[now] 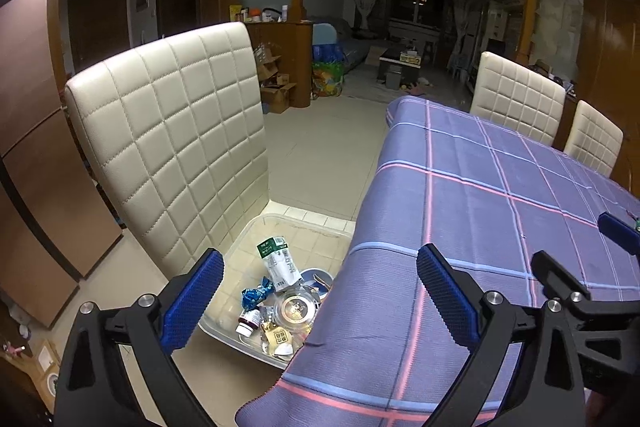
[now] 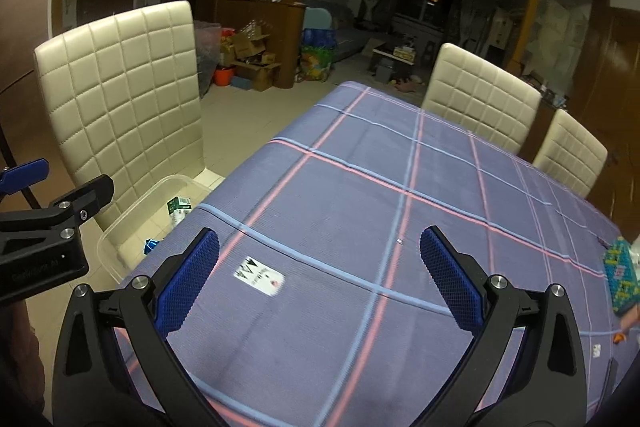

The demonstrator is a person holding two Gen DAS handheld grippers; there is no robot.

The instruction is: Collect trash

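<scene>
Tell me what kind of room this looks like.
Likely a home dining area: a table under a plaid cloth, padded cream chairs around it, and a living room with sofa beyond.

No lettering could be made out anywhere. The white rectangular card with black triangular marks (image 2: 259, 276), lying on the purple checked tablecloth (image 2: 400, 163) between the right gripper's fingers, was blurred. The green-and-white packet (image 1: 276, 257) and gold-labelled sachet (image 1: 280, 338) in the clear plastic bin (image 1: 256, 231), ahead of the left gripper, carried print too small to read.
</scene>
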